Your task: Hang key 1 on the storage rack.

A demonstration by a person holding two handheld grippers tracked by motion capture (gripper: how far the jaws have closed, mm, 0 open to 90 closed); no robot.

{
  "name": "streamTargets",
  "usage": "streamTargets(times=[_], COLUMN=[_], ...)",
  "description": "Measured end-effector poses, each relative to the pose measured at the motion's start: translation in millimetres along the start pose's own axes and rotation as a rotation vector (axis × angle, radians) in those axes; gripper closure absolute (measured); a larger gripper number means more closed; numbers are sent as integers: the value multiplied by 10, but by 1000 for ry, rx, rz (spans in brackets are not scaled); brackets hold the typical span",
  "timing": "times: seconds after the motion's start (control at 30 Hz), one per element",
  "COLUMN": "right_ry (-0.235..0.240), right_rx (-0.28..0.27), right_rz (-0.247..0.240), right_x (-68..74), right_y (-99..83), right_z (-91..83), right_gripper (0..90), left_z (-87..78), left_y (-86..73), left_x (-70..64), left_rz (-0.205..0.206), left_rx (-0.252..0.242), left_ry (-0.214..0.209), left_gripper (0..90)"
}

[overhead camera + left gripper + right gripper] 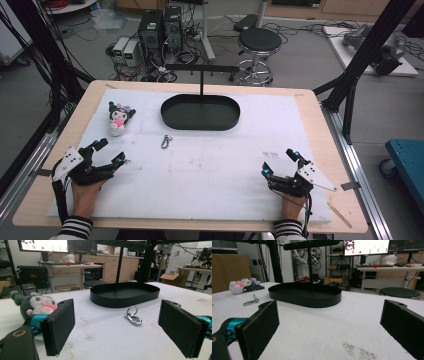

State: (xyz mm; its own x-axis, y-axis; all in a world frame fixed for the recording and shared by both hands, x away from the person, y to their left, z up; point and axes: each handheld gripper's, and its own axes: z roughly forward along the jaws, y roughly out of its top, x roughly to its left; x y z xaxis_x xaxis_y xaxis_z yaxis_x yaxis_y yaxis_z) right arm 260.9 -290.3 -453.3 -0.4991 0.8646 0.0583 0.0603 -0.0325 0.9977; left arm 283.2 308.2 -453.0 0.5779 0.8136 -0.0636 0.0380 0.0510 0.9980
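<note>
keyring between plush toy, black tray

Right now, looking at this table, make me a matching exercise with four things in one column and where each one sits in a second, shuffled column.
Things:
1. small plush toy with a dark head and pink face
2. silver metal keyring clip
3. black oval metal tray with an upright T-shaped stand
4. right hand-held gripper

Places:
A. far middle of the white mat
B. near right part of the mat, jaws apart
C. far left part of the mat
D. just in front of the tray's left end

Pairs: 1-C, 2-D, 3-A, 4-B
</note>
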Motion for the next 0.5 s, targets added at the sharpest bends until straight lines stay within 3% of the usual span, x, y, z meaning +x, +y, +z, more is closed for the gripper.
streamTargets(times=[0.5], right_ry=[-1], right_rx=[0], right_rz=[-7], right_x=[0], right_y=[1], right_z=[1], right_gripper=[13], left_z=[3], left_y=[5], left_x=[12], left_rz=[-8], left_rx=[8], left_ry=[7], left_gripper=[144])
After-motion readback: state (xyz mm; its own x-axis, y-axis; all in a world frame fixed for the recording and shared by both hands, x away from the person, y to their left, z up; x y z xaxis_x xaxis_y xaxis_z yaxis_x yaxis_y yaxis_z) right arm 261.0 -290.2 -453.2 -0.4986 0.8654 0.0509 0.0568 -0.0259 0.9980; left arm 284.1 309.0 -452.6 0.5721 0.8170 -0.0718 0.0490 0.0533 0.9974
